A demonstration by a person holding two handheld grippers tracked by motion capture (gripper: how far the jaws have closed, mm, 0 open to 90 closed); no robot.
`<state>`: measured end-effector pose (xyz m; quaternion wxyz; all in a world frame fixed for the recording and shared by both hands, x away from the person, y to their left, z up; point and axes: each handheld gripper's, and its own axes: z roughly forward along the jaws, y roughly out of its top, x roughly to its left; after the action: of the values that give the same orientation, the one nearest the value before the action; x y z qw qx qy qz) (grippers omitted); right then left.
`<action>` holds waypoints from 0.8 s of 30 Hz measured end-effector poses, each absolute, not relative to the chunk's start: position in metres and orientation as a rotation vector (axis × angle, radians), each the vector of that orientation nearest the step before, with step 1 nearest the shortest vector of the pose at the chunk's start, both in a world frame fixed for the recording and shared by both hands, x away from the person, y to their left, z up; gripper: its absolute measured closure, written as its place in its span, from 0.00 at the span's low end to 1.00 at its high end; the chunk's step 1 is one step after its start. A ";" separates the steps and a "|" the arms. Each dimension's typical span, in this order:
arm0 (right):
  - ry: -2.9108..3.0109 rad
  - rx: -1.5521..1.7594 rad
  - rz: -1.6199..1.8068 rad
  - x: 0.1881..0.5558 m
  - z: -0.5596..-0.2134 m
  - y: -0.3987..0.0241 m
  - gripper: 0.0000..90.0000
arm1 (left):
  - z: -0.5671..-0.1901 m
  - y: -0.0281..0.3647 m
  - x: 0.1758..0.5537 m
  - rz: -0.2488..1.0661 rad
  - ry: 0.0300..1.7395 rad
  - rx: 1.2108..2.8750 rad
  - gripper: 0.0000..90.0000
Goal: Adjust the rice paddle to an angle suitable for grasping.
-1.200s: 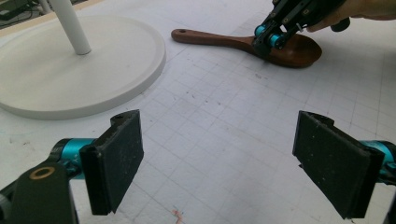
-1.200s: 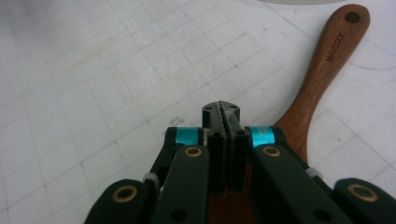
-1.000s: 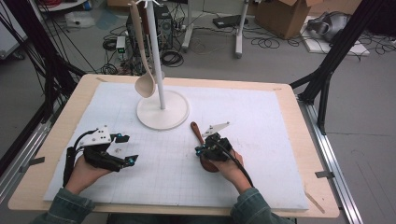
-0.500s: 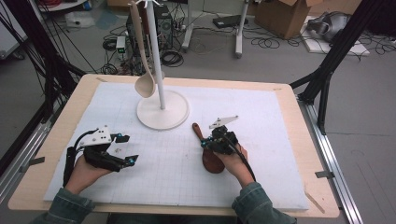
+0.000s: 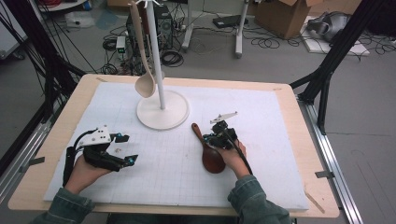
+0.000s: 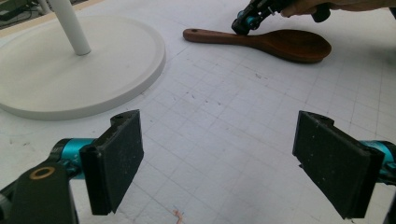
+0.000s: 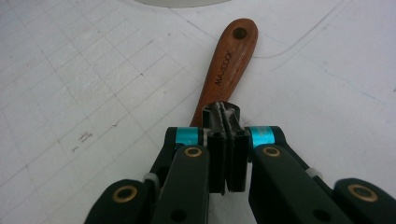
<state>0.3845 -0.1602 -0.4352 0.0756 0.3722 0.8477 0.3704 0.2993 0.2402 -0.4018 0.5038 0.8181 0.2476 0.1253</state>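
In the high view the right gripper [image 5: 216,136] sits just right of centre, over the handle of the dark wooden spoon [image 5: 208,151], and the person's right hand [image 5: 232,156] covers part of the bowl, so that view cannot settle whether the jaws touch the wood. The right gripper view is clearer: the two black jaws are pressed together with nothing between them, their tips [image 7: 226,114] lying over the spoon's handle [image 7: 226,70], whose bowl end is hidden beneath the gripper at the bottom of the frame; contact with the handle cannot be told. The left gripper view shows the whole spoon [image 6: 266,42] lying flat on the white gridded mat [image 6: 224,135] along the upper edge. The left gripper [image 6: 217,163] stands wide apart and empty at the bottom. The pale ladle [image 5: 142,56] hanging on the white stand [image 5: 161,109] appears in the high view's upper left, its top cut off by the frame edge.
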 end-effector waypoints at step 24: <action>2.678 0.955 1.147 0.370 -0.434 -0.134 1.00 | -0.401 0.241 0.299 0.306 0.594 1.974 0.18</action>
<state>0.3696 -0.1341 -0.4335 0.0380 0.3112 0.8729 0.3738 0.2990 0.2406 -0.4007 0.5046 0.8178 0.2461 0.1266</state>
